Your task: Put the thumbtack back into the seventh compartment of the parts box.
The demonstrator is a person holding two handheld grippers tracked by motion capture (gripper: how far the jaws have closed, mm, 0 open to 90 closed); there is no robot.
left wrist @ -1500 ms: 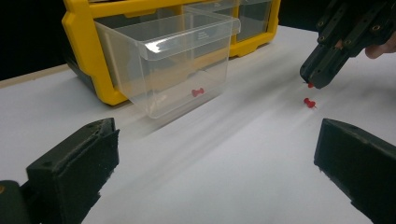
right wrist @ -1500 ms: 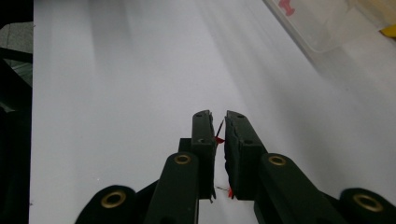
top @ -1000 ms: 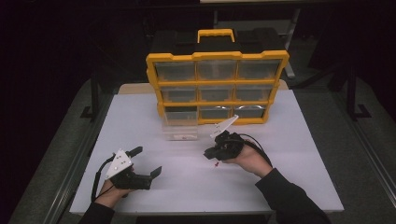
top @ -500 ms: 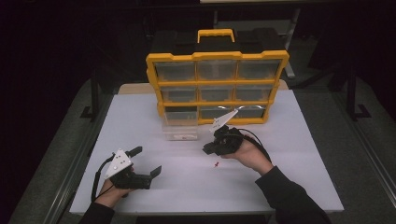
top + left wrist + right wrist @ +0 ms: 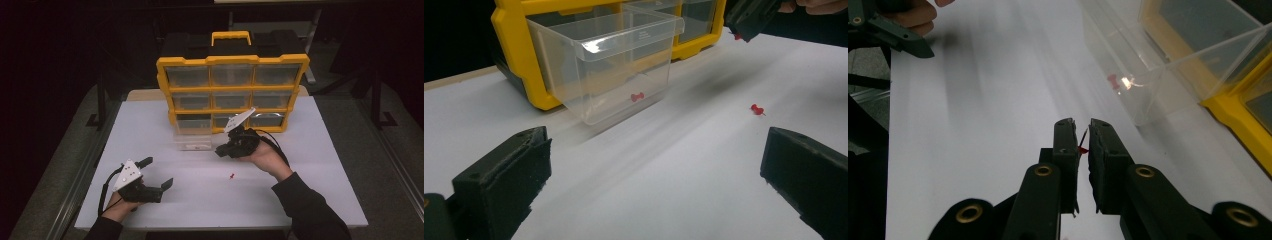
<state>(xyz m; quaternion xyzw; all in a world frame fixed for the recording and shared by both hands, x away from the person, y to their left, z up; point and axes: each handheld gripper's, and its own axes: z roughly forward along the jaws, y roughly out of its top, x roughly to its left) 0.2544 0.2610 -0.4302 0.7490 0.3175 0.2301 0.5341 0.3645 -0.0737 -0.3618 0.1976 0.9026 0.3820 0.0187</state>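
White surface [image 5: 310, 165] from above: the right gripper [image 5: 223, 150] hovers beside a clear drawer [image 5: 192, 139] pulled from the yellow organiser [image 5: 232, 61]; one red pushpin [image 5: 231, 176] lies loose. The left gripper [image 5: 654, 185] rests with fingers wide apart, holding nothing. Right gripper view: fingers nearly together, pinching a second red pin [image 5: 1082, 148] above the surface.
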